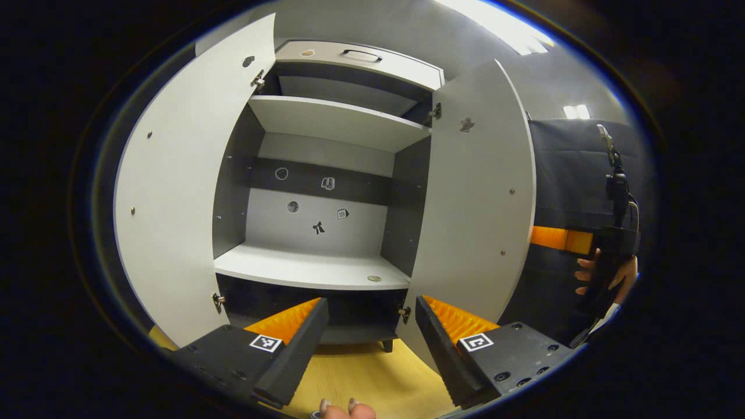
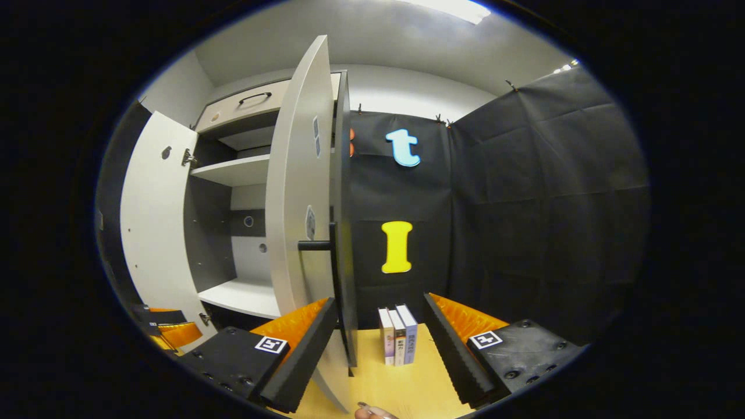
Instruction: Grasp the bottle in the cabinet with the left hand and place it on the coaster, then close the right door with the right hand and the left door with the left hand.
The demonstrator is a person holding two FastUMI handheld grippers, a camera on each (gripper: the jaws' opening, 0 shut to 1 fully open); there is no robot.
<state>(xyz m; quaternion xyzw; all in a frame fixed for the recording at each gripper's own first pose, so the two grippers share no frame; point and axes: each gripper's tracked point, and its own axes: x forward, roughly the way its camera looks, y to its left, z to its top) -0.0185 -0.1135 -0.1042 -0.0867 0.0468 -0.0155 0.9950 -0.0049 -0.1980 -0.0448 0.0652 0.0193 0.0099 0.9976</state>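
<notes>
In the left gripper view, the cabinet point(image 1: 326, 192) stands straight ahead with both doors swung outward, so its shelves are exposed to the camera. The left gripper point(image 1: 371, 331) is spread wide and holds nothing; its two fingers frame the lower shelf point(image 1: 308, 269), which carries no bottle, only a small round mark near its front edge. The bottle and the coaster cannot be located from this angle, so judging by the bare shelves the bottle step is probably already done. The left door point(image 1: 180, 192) and the right door point(image 1: 474, 203) both stand open, hence neither closing step is complete. Beyond the right door's edge, a hand point(image 1: 605, 273) holds the other gripper's handle, placed outside that door, presumably to push it.

In the right gripper view, the right gripper point(image 2: 378, 334) is likewise wide apart and empty. It sits beside the free edge of the right door point(image 2: 300, 192), which is seen nearly edge-on, with the door's dark handle point(image 2: 314, 245) projecting just above the near finger. This position suits a push on the outer face to swing the door shut. Between the fingers, farther off, three books point(image 2: 398, 336) stand upright on the tabletop point(image 2: 401, 384) against the booth wall. At lower left, part of the left gripper point(image 2: 169, 329) shows in front of the left door point(image 2: 154, 227).
</notes>
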